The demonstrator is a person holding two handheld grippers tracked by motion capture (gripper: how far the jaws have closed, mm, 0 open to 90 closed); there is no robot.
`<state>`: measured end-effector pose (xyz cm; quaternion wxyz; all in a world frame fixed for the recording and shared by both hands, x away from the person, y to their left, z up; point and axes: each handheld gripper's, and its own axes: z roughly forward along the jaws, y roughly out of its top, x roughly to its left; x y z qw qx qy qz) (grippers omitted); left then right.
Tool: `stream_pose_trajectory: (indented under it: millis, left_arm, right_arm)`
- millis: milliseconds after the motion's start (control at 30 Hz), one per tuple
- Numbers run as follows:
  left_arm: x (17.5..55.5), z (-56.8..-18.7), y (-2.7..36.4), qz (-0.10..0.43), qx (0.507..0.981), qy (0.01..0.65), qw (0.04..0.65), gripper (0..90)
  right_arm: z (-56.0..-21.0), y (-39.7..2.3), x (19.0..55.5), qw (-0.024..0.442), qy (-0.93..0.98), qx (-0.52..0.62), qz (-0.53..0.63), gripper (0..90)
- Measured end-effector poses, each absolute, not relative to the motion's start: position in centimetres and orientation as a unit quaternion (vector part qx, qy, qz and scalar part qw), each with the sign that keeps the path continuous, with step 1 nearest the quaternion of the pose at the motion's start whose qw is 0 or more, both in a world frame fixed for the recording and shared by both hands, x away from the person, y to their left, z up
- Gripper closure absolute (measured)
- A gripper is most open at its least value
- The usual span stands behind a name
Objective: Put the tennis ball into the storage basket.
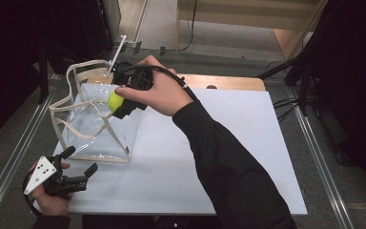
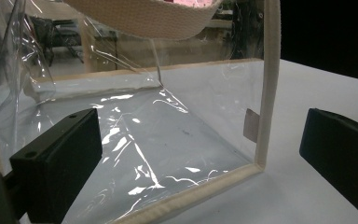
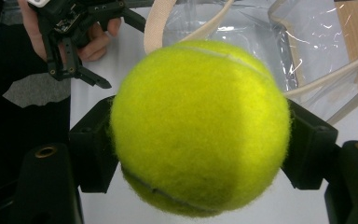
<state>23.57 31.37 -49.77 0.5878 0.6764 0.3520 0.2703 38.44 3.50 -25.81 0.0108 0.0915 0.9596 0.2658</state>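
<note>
One tennis ball (image 1: pixel 115 101) is in play, bright yellow-green and fuzzy, and the right tongs (image 1: pixel 119 102) grip it: in the right gripper view the ball (image 3: pixel 199 128) sits squarely between the two black jaws, which press on it from either side. From the high view, the right hand (image 1: pixel 159 90) holds ball and tongs up over the open mouth of one clear plastic bag (image 1: pixel 97 126), near the bag's far side.

The bag stands on the white surface (image 1: pixel 209 157) at its left part. It has cream fabric edging and two cream webbing handles (image 1: pixel 83 69), one looping up at the far left, the other draped across the opening. In the left gripper view, one bottom corner of the bag (image 2: pixel 258 165) sits between the two jaws with its trim resting on the surface, and a small grey tag (image 2: pixel 251 125) shows on the wall beside the upright edge.

The left tongs (image 1: pixel 78 164) stand open, jaws wide apart and holding nothing, just off the bag's near left corner. The left hand (image 1: pixel 52 198) holds them low at the surface's near edge, well apart from the right hand.
</note>
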Motion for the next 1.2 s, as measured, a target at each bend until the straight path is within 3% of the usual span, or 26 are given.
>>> stream_pose_trajectory:
  millis: [1200]
  left_arm:
    - [23.3, -49.8, 31.3, 0.27, 0.677, 0.348, 0.589, 0.0]
  right_arm:
    - [-25.6, 6.4, 40.6, 0.008, 0.961, 0.089, 0.262, 23.7]
